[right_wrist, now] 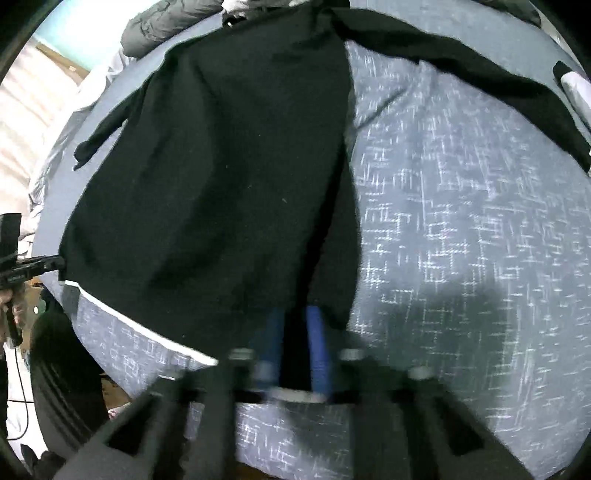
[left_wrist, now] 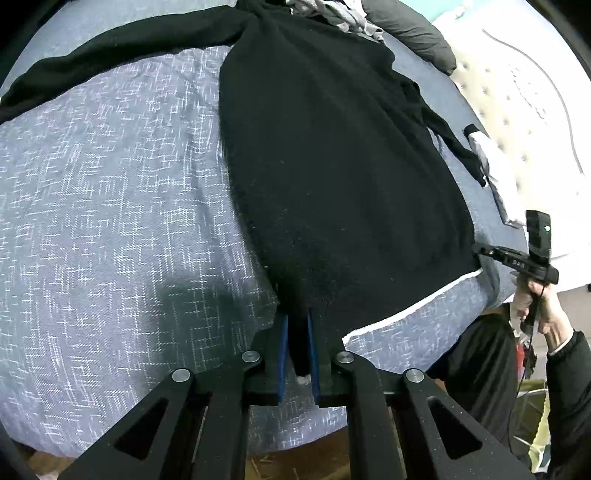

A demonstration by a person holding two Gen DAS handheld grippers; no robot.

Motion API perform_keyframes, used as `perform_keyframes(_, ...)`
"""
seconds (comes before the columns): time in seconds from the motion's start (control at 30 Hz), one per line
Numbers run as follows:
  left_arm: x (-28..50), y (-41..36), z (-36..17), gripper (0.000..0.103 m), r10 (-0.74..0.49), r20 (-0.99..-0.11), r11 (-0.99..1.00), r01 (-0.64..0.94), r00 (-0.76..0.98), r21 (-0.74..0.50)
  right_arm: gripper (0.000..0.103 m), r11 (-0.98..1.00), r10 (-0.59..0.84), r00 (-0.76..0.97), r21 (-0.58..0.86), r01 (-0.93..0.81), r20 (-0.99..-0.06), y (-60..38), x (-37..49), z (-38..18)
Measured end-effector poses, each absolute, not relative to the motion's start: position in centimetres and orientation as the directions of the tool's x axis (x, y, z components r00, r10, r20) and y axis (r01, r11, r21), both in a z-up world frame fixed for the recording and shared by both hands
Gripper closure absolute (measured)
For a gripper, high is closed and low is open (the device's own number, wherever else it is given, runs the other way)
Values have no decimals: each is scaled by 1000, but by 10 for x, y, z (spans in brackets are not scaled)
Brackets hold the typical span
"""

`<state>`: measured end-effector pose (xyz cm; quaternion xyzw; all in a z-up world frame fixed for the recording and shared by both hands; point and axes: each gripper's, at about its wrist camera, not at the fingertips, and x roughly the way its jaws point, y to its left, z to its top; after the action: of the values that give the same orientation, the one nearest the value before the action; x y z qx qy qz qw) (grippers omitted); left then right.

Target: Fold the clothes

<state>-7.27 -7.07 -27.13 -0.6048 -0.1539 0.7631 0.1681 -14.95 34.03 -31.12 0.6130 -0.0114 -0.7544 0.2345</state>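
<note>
Mia: Bed [left_wrist: 110, 184] with a blue-grey cover fills both views. What is nearest?

Tom: Nearest is the left gripper [left_wrist: 297, 350]. Its jaws are closed on one corner of the hem [left_wrist: 406, 306] of the black sweater [left_wrist: 332, 147]. The right gripper [right_wrist: 295, 350] is blurred in its own view, but black cloth sits between its blue pads, so I judge it grips the other corner.

Mia: And the sweater itself?

Tom: It lies spread on the bed, body flat, not folded. One sleeve [left_wrist: 110, 48] is stretched out to the side. Behind the collar is a pile [left_wrist: 332, 11] of other clothes.

Mia: Which step is this?

Tom: I cannot settle it. It fits pulling the hem to smooth the body, and it fits lifting the hem to carry it toward the collar.

Mia: How to do it well, then?

Tom: I think both grippers should stay level and equally far apart, so the hem is straight and tight. Moving slowly matters, because the knit can stretch or slip from the pads.
</note>
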Motion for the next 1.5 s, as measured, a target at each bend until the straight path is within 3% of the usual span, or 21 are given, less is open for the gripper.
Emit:
perform_keyframes(0.43,-68,-59,-270,93,461,-861,-886,-70,-216,-457,103,-877,-421,-255,318,361,-870,367,-132,-248)
perform_keyframes(0.57,-69,-56,-274,92,456,-864,-888,-51,-212,-456,103,-924,-340,-237,276,266,-910,380,-139,-271)
perform_keyframes(0.67,-68,-57,-271,91,448,-867,-892,-55,-218,-448,100,-918,-376,-208,333,216,-903,384,-142,-287)
perform_keyframes(0.7,-67,-58,-270,91,445,-868,-894,-53,-220,-445,93,-913,-389,-197,348,212,-900,382,-143,-290)
perform_keyframes(0.73,-67,-60,-270,91,442,-869,-895,-50,-222,-443,77,-908,-402,-185,364,207,-897,380,-143,-292)
perform_keyframes(0.8,-66,-62,-270,90,439,-870,-896,-45,-223,-441,57,-897,-420,-189,375,233,-888,369,-143,-292)
perform_keyframes(0.87,-66,-65,-269,90,437,-871,-897,-43,-225,-440,56,-890,-428,-179,380,251,-886,357,-144,-292)
perform_keyframes(1.0,-65,-69,-266,90,437,-868,-896,-35,-237,-442,56,-898,-386,-157,331,290,-909,338,-151,-299)
perform_keyframes(1.03,-64,-71,-264,88,438,-866,-896,-33,-241,-443,61,-899,-385,-164,328,291,-908,339,-151,-297)
perform_keyframes(1.07,-63,-74,-263,82,437,-865,-896,-31,-245,-444,68,-899,-384,-171,326,291,-907,340,-151,-295)
perform_keyframes(1.1,-62,-76,-262,78,437,-864,-895,-30,-248,-444,85,-900,-383,-178,323,292,-906,341,-151,-293)
perform_keyframes(1.17,-62,-80,-262,68,436,-865,-896,-26,-249,-444,100,-902,-380,-193,317,294,-904,343,-151,-289)
perform_keyframes(1.5,-74,-65,-284,67,471,-856,-877,-7,-214,-481,100,-918,-363,-277,291,270,-890,372,-157,-259)
